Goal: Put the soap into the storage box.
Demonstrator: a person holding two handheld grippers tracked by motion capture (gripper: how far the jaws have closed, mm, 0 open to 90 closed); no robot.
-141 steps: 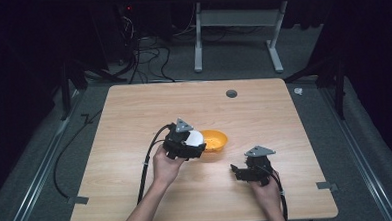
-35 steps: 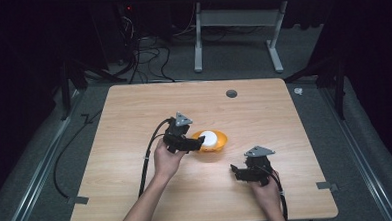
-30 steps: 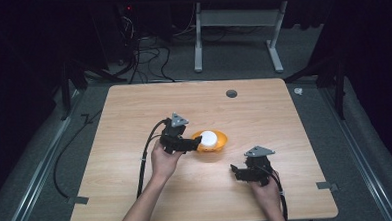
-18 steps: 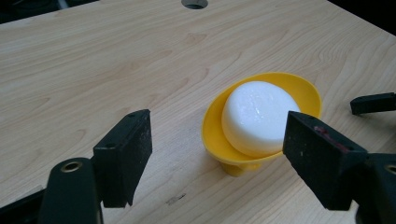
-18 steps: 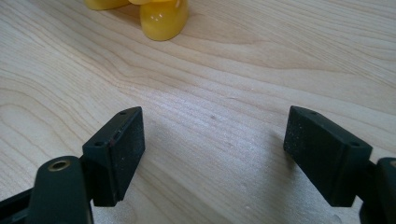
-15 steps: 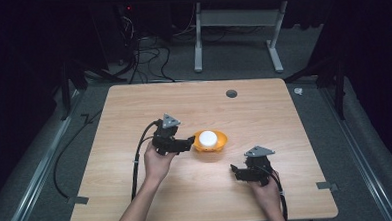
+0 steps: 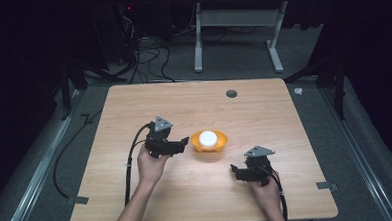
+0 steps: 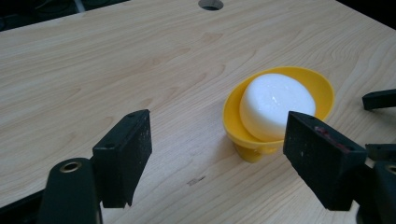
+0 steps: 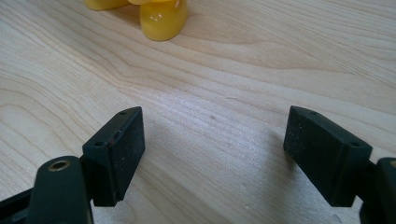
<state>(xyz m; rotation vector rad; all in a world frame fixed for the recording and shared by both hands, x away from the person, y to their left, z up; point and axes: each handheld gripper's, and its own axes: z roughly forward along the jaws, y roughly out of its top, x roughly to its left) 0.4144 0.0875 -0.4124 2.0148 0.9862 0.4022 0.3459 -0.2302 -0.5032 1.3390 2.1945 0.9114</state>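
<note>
A small yellow footed bowl (image 7: 223, 140) stands near the middle of the wooden table, with a white round puck-like object (image 7: 207, 137) lying in it. My left gripper (image 7: 184, 142) sits just left of the bowl, open and empty, its jaws pointing at it. In the left gripper view the bowl (image 8: 323, 87) and the white object (image 8: 274, 104) lie ahead and to the right, beyond my open left gripper (image 8: 219, 154). My right gripper (image 7: 234, 172) rests low near the front right, open and empty. In the right gripper view the bowl's foot (image 9: 163, 18) shows ahead of my open right gripper (image 9: 233, 154).
A round cable hole (image 7: 231, 93) sits near the table's far edge. Cables trail from both grippers toward the front edge. Bare wood (image 7: 134, 108) surrounds the bowl. A desk frame (image 7: 235, 18) and cables stand on the floor behind the table.
My left gripper carried the white object over the bowl, let it go there, and has drawn back to the left with its jaws open. The right gripper has stayed put.
</note>
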